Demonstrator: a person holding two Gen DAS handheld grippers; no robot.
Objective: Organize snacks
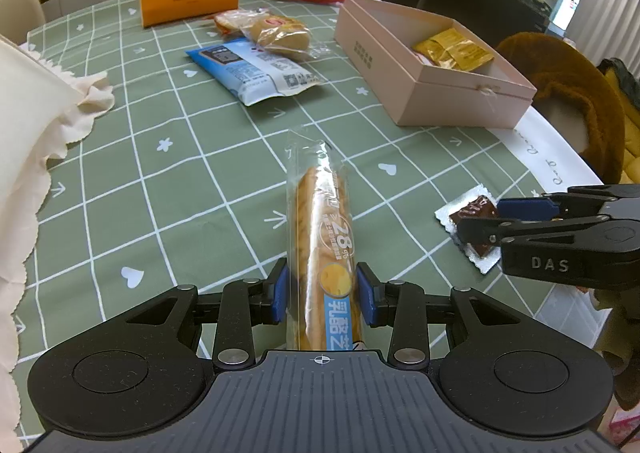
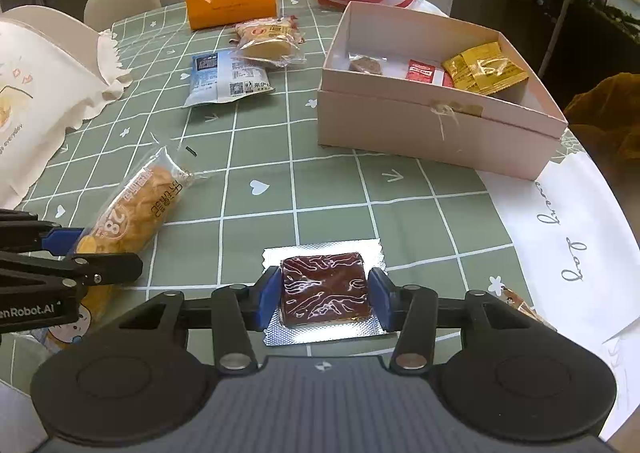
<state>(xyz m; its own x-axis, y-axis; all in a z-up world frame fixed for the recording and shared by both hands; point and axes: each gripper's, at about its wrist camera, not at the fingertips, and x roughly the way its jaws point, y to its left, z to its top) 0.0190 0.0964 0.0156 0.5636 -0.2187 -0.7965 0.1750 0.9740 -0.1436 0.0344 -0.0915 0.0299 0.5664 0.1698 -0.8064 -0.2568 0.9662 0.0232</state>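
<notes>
Pads of the left gripper (image 1: 322, 295) press both sides of a long bread stick (image 1: 320, 229) in glossy clear wrap, its long axis running toward 12 o'clock. The right gripper (image 2: 324, 295) brackets a square brown cake (image 2: 324, 287) in crinkled silver-edged film, jaws narrow and seemingly gripping it; both snacks lie low on the green checked tablecloth (image 2: 328, 189). From the right gripper the pink cardboard box (image 2: 420, 121), open and already holding packets, sits at about 1 o'clock, nearer this hand than the left.

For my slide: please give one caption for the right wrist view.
Right gripper straddles a brown snack packet near the pink box.
</notes>
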